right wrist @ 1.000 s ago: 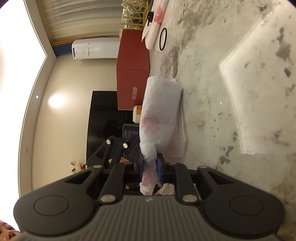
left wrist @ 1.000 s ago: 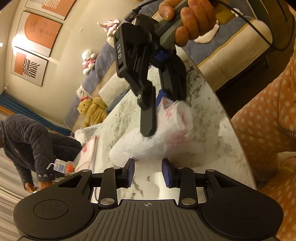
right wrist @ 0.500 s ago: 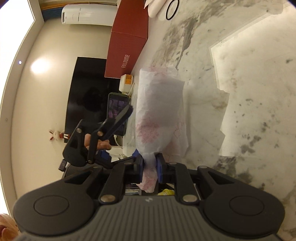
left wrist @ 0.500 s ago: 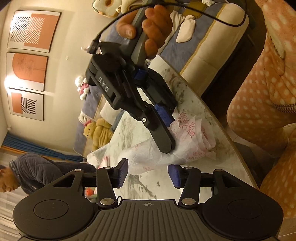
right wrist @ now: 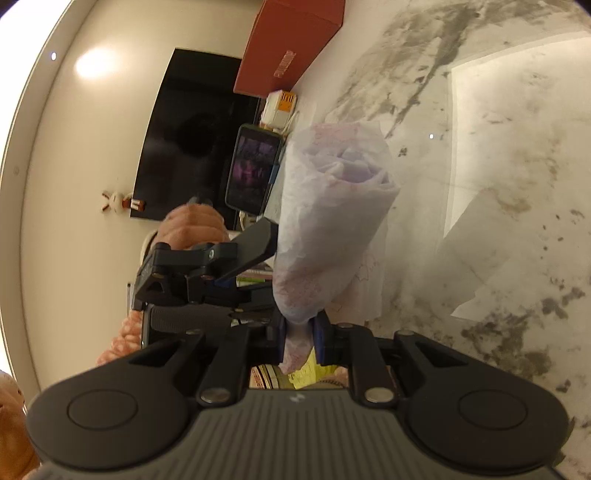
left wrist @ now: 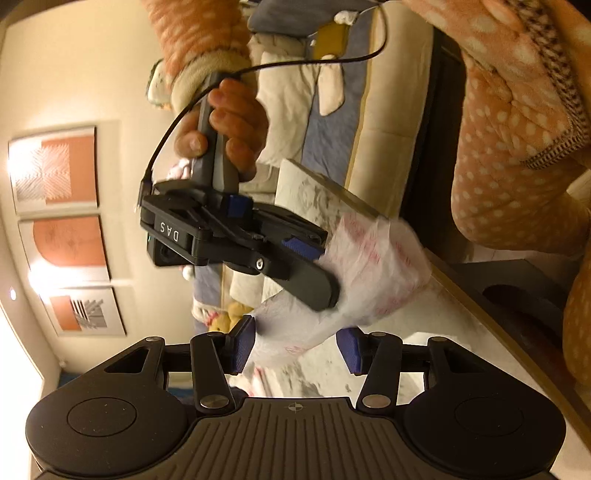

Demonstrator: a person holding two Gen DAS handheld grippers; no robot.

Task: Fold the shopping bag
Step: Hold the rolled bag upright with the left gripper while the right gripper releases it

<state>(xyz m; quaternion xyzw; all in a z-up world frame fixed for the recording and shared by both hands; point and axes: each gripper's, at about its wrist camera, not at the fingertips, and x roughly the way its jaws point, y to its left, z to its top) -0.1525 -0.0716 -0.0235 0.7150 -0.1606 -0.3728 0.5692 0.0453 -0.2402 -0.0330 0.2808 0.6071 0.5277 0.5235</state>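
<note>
Two grippers in play. My right gripper (right wrist: pixel 300 338) is clamped tight on the gathered end of the shopping bag (right wrist: pixel 332 221), blue pads pinching crumpled plastic between them. The bag is rolled into a loose cone, wide end away from the camera, lifted over the marble table (right wrist: pixel 498 166). From the left wrist view the same right gripper (left wrist: pixel 327 275) sits in my right hand (left wrist: pixel 229 129), spotted sleeve (left wrist: pixel 199 33) above, cable looping off the handle.

My left gripper (left wrist: pixel 295 343) stands about half open, released, pads clear of the plastic; a fold of the bag (left wrist: pixel 369 273) hangs just ahead of and between the fingers, contact not evident. In the right wrist view the left gripper (right wrist: pixel 275 258) is beside the cone's side; whether a fingertip touches it I cannot tell.

Background: red box (right wrist: pixel 291 44), phone (right wrist: pixel 255 171), small orange-white box (right wrist: pixel 280 107) near the table's far edge.

Versus a second ago: left jaws were narrower then and are wider now, and that view has rolled. The bag lay lower on the table, now it's raised. Right grip unchanged.
</note>
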